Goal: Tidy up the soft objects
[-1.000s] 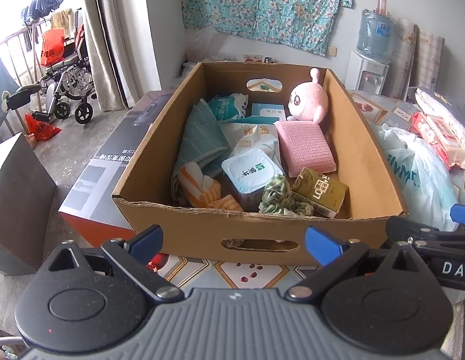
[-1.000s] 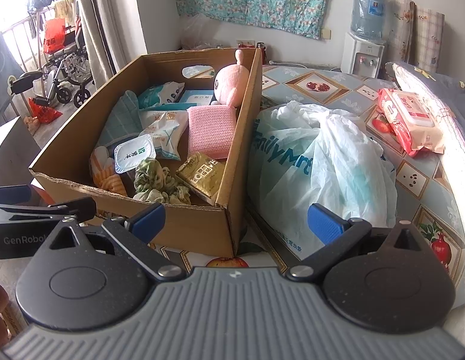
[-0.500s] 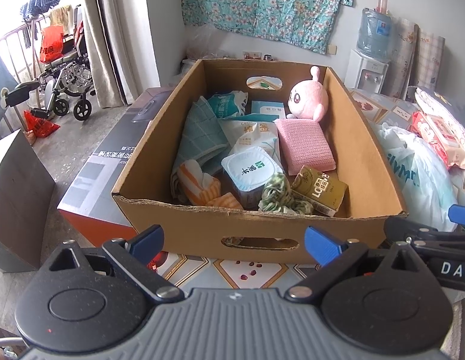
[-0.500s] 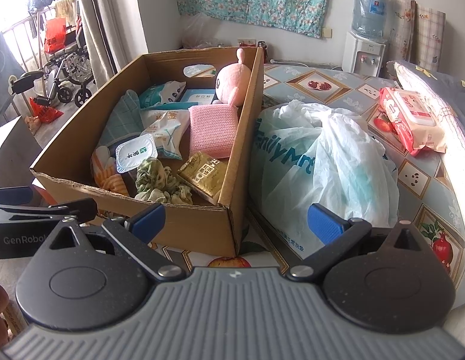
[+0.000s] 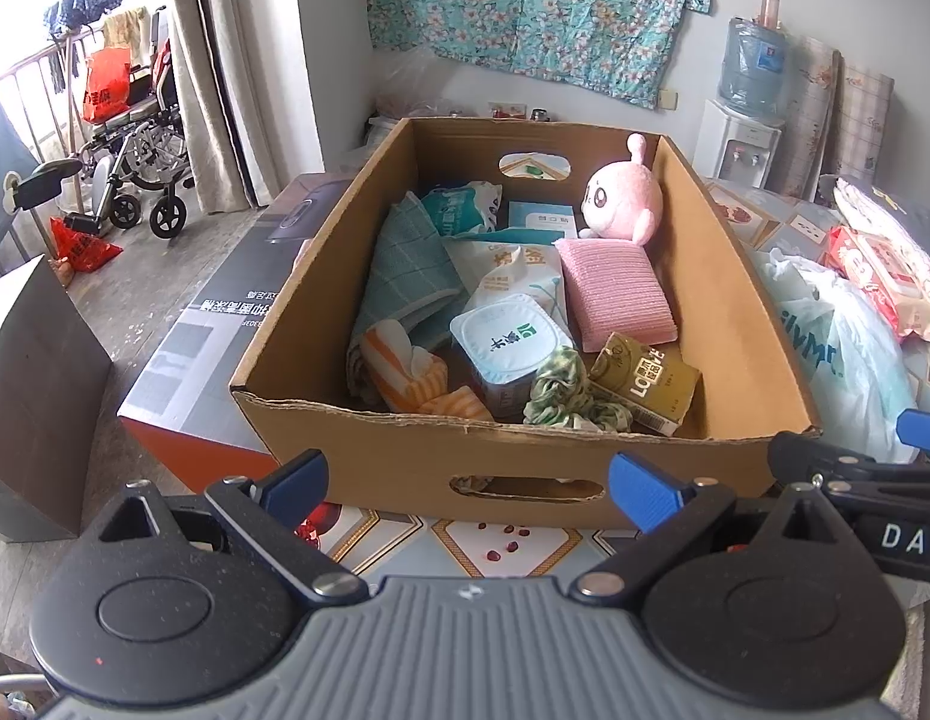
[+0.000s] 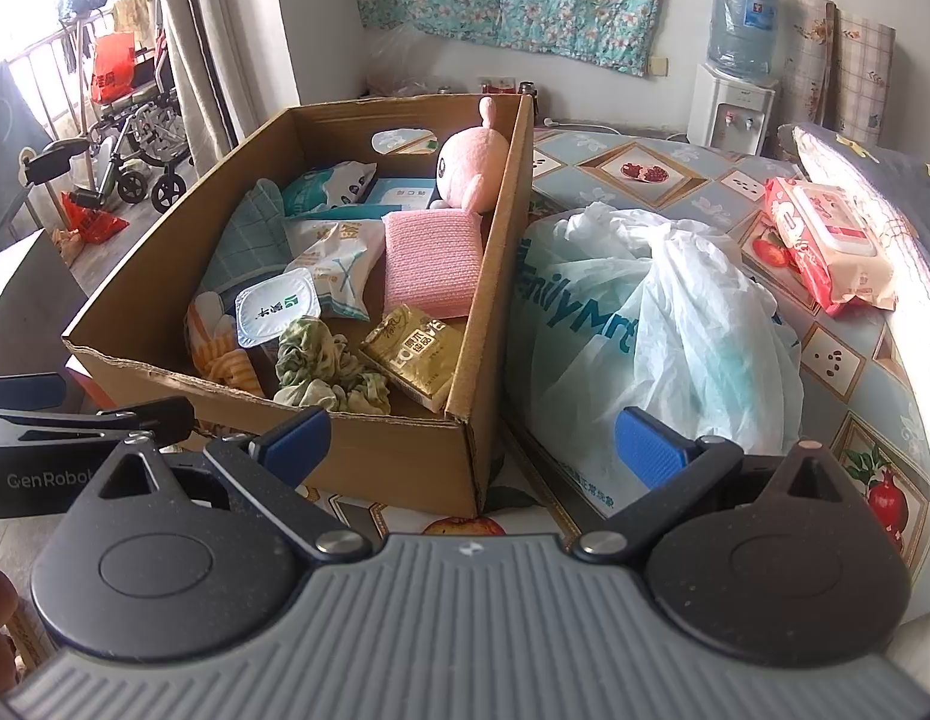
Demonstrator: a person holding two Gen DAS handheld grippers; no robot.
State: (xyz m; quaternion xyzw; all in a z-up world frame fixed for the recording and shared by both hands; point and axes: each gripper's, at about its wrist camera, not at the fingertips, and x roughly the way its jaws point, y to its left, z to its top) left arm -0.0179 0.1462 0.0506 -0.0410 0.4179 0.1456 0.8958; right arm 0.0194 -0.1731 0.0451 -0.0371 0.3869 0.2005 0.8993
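Both blue-tipped grippers, left (image 5: 468, 483) and right (image 6: 472, 441), are held spread and empty before the brown cardboard box (image 5: 405, 456), in which the pink plush toy (image 5: 621, 198) is propped at the far right corner.

Striped orange cloth (image 5: 417, 375) half hidden behind cardboard box (image 5: 405, 462) wall; right claw (image 5: 921, 438) cut off by edge

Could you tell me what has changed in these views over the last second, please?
Very little. Both tongs, left and right, are still open and empty in front of the cardboard box; the views have shifted only slightly. Nothing was gripped or released. The pink plush toy, pink sponge, green scrunchie and plastic bag lie where they were.
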